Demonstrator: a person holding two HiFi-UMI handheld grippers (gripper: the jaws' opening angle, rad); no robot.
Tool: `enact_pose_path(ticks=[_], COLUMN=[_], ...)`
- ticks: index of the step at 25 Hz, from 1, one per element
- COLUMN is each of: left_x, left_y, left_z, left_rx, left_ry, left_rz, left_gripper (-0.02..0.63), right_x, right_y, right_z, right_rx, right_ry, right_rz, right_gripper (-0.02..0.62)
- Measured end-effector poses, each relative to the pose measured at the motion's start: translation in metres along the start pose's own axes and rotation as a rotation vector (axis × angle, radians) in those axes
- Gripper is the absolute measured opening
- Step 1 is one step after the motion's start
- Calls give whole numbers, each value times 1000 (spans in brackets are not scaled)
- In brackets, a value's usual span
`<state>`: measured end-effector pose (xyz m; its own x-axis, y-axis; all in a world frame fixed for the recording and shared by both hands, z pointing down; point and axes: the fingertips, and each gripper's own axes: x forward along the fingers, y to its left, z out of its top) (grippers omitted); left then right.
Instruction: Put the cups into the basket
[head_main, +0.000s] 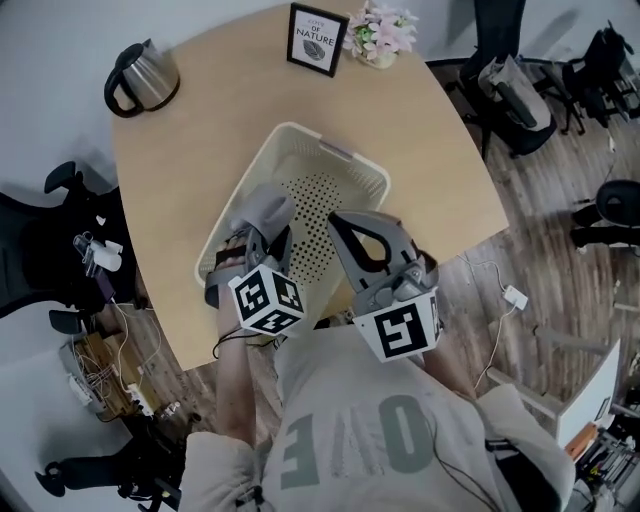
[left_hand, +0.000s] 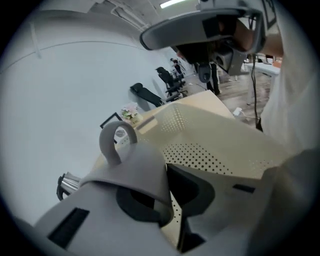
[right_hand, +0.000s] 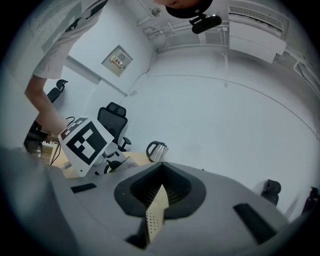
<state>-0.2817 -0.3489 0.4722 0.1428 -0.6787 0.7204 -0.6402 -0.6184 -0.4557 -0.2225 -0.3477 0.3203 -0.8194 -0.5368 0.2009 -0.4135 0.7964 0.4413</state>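
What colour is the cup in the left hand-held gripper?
Grey; the left gripper view shows the cup best.

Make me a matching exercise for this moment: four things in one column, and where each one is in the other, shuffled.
Things:
1. kettle
2. frame
3. cup
4. basket

Places:
A. held in the left gripper
B. on the far left corner of the table
C. rim clamped by the right gripper
D. beside the flowers

Pairs: 1-B, 2-D, 3-A, 4-C
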Motion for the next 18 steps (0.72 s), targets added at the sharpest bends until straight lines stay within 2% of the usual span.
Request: enact_pose_path(ticks=[6,11,14,18], left_x=[29,38,44,51], left_y=[-35,-65,-75,-82], left_z=[-28,-53,-60,-67], left_rx=[158,408,541,701], left_ry=[153,266,304,300], left_rz=[-205,-400,-449,-504], left_gripper=[49,49,49,49], right_x=[0,-6,-9,-13], right_y=[-9,-8,-7,-7], right_z=[-18,-21,-25,-27], right_rx=[15,-5,-18,-61], right_ry=[67,93,114,130], right_rz=[-43,-63,-70,-81], right_gripper=[-2,-2,-2,-2])
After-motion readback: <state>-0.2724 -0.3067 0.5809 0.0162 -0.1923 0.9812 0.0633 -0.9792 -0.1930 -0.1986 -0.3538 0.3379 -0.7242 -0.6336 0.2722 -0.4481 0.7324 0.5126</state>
